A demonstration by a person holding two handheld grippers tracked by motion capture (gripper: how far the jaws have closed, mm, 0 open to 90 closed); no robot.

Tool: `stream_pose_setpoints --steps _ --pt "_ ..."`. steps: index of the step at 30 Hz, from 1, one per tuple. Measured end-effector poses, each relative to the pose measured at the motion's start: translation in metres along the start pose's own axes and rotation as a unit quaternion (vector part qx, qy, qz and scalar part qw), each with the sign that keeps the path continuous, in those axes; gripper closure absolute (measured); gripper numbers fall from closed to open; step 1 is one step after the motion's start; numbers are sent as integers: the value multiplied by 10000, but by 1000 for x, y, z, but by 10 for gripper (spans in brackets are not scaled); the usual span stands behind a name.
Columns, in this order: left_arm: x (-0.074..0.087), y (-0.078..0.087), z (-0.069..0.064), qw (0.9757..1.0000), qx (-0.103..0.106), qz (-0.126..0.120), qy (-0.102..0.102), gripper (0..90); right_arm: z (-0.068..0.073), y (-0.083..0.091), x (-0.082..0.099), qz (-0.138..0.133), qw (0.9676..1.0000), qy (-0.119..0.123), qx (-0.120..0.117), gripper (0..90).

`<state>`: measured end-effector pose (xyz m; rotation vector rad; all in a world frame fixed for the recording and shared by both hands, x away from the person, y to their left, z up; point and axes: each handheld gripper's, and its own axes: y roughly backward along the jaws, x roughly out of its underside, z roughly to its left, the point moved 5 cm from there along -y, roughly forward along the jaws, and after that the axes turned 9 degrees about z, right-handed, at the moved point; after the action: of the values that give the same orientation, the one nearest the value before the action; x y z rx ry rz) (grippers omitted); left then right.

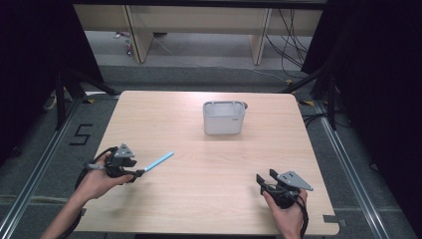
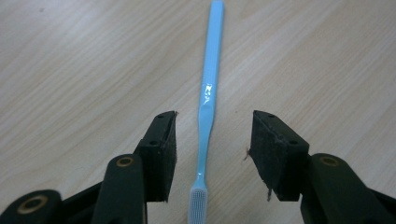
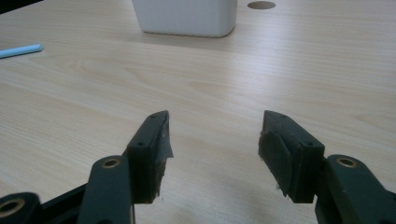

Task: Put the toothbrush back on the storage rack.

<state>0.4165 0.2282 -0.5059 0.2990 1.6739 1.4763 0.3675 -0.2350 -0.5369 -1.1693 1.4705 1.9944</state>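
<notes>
A: Our left gripper [image 2: 210,154] straddles the blue toothbrush [image 2: 205,107] lying on the table [image 1: 209,164], pads apart, not touching. The grey container [image 1: 224,118] stands well beyond.

B: Our right gripper [image 3: 212,149] gapes, nothing between. Its view reveals a hole [image 3: 261,5] beside the container.

The table [image 1: 209,164] is being lit evenly from above, while both sides beyond its edges are being left dark. A small glare is being thrown off the toothbrush [image 2: 207,88]. Soft shadows are being cast; nearby jaws are being slightly blurred.
</notes>
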Motion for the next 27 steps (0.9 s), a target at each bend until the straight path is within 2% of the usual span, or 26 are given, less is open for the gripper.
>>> stream_pose_setpoints --steps 3,4,5,7,10,11,12,13,14,15,16,19,21,22,23,26,27 --pt "-6 -5 3 9996 -18 241 -168 530 0 -1 0 -17 10000 -25 -38 434" --pt "-7 -6 4 9994 6 286 -190 542 2 0 1 85 9999 -106 14 435" --pt "-9 -7 5 9990 72 393 -217 552 -1 -1 0 -1 10000 40 12 435" --pt "-12 -10 6 9982 30 483 -356 580 1 -2 0 50 10000 -45 -64 438" --pt "-15 -14 7 9966 146 702 -409 602 0 -1 0 157 9999 -3 -45 439" --pt "-16 -16 8 9956 158 790 -484 603 0 -1 0 175 9998 -14 -54 439" --pt "-16 -15 9 9928 218 1046 -534 604 0 -1 0 175 9998 -7 -58 439" --pt "-16 -15 9 9928 218 1046 -534 606 0 -1 0 175 9998 -7 -58 439" --pt "-19 -17 11 9906 246 1201 -600 608 0 -1 0 168 9998 47 1 440" --pt "-20 -20 12 9908 233 1195 -597 612 1 -2 0 158 9999 -8 -52 440" --pt "-21 -20 12 9896 232 1299 -580 613 2 -2 0 155 9999 -34 -70 440" --pt "-24 -22 11 9851 234 1545 -725 612 2 -3 0 201 9997 -31 -110 439" --pt "-27 -22 9 9817 258 1686 -842 611 0 -2 0 206 9998 46 -20 439" --pt "-28 -24 8 9812 281 1711 -852 611 1 -3 0 178 9998 12 -20 439" --pt "-29 -25 7 9802 280 1753 -875 612 4 -4 1 209 9996 -171 -115 440" --pt "-33 -28 7 9782 292 1843 -907 614 4 -4 1 201 9996 -134 -110 439" --pt "-34 -29 8 9777 293 1866 -915 614 4 -3 1 275 9995 -117 -95 440"
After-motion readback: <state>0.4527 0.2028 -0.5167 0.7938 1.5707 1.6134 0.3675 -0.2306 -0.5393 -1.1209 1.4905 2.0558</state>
